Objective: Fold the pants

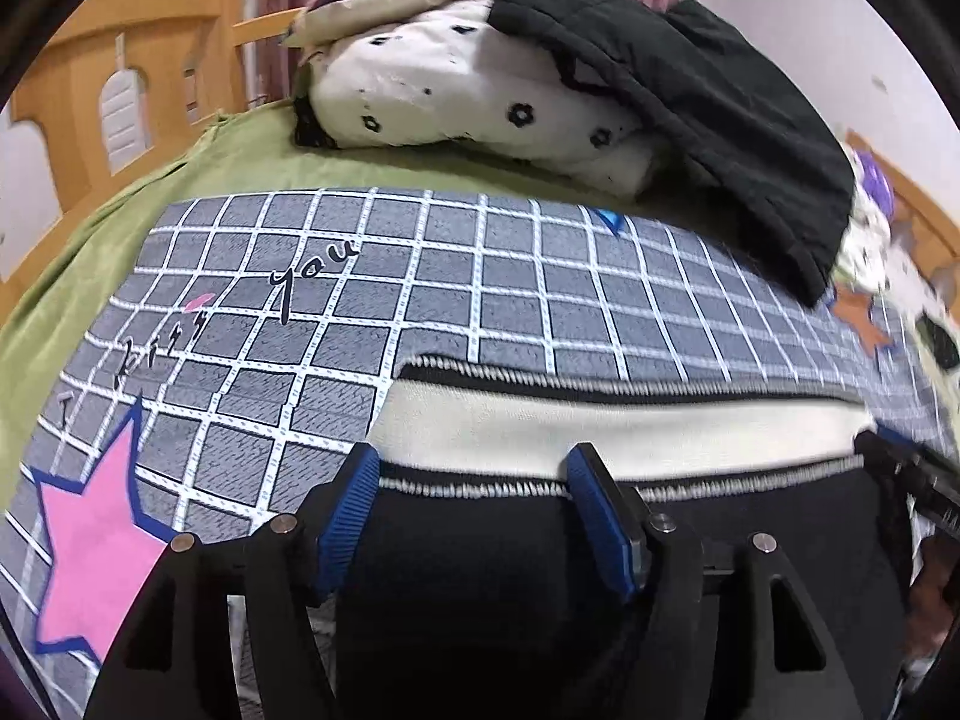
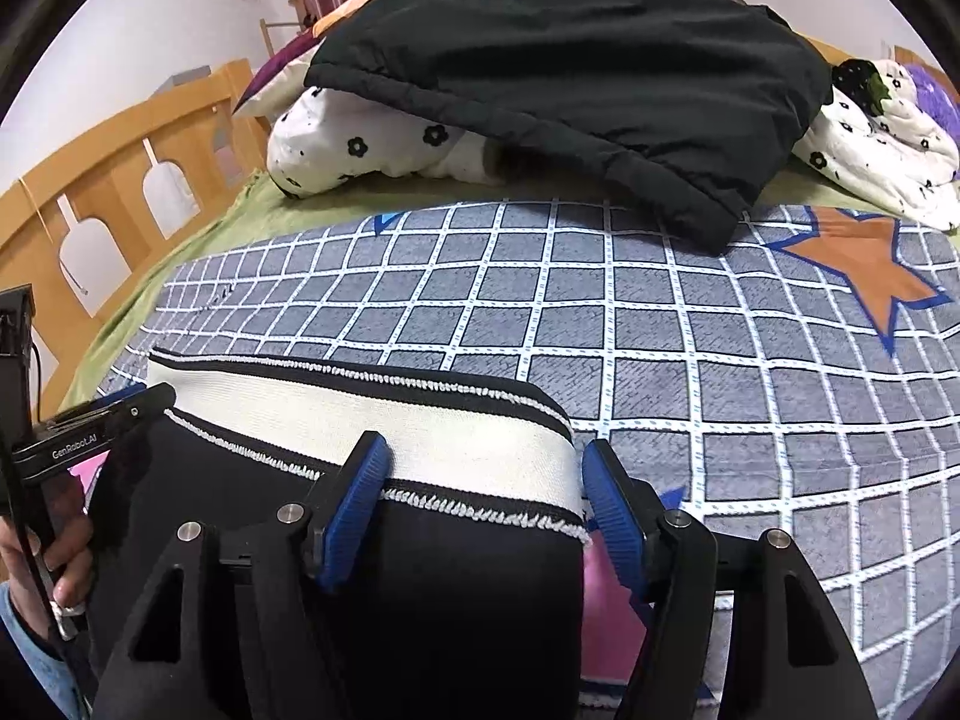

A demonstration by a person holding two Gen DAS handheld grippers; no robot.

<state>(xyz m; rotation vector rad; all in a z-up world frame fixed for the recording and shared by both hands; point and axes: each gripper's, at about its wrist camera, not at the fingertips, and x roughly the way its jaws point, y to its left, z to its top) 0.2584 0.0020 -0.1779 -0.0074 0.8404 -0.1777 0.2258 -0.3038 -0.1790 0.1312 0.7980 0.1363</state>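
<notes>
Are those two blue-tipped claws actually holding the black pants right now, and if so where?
No. Both the left gripper and right gripper stand open over the pants near the white waistband, pads not pressing the cloth.

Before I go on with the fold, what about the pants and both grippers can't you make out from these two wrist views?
- Legs of the pants: both views, hidden under the gripper bodies and cut by the bottom edge.
- Left gripper and right gripper: jaws apart over the waistband; whether the fingertips touch the fabric cannot be told.
- Far right in the left wrist view: blurred.
</notes>
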